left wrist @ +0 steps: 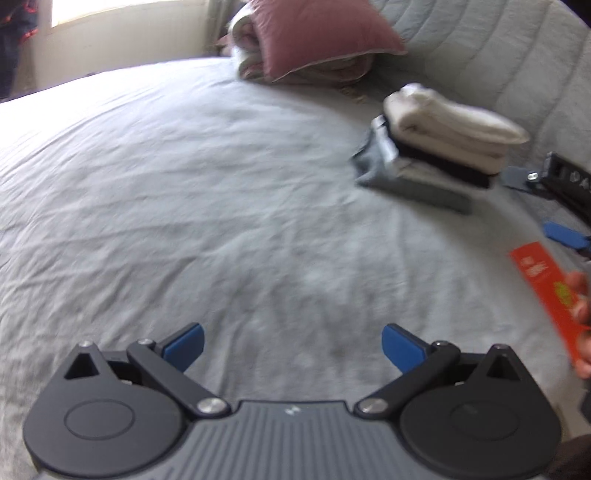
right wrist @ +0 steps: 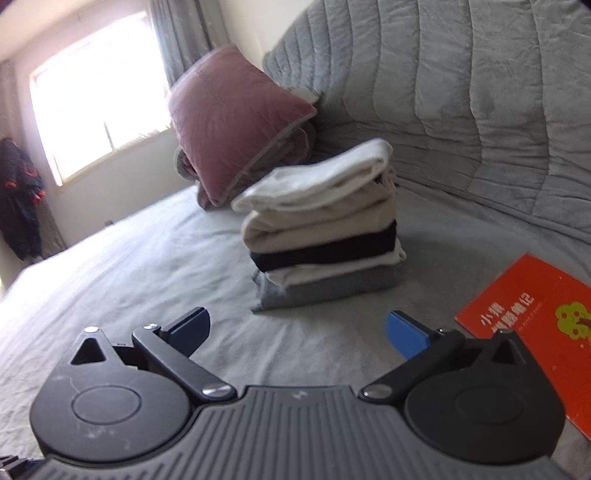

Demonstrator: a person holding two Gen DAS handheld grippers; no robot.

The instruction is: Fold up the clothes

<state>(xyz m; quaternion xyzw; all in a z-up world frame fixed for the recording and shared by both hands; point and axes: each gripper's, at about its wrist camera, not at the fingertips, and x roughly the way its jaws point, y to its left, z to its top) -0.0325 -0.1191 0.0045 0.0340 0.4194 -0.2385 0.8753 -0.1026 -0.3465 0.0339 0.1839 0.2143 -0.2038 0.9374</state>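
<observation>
A stack of folded clothes point(left wrist: 443, 147) point(right wrist: 325, 236), white and beige on top, black, white and grey below, rests on the grey bedsheet point(left wrist: 184, 184) point(right wrist: 129, 266) near the headboard. My left gripper point(left wrist: 291, 336) hovers open over bare sheet, well short and left of the stack, nothing between its blue pads. My right gripper point(right wrist: 297, 319) is open too, aimed at the stack from just in front, with nothing in it. It also shows at the right edge of the left wrist view as the right gripper point(left wrist: 532, 202), beside the stack.
A red booklet point(left wrist: 543, 291) point(right wrist: 546, 325) lies right of the stack, a hand's fingers point(left wrist: 580, 291) against it. A pink pillow point(left wrist: 314, 33) point(right wrist: 229, 122) on rolled bedding leans by the quilted grey headboard point(left wrist: 498, 48) point(right wrist: 461, 92). A bright window point(right wrist: 92, 99) and a hanging dark garment point(right wrist: 18, 199) stand far left.
</observation>
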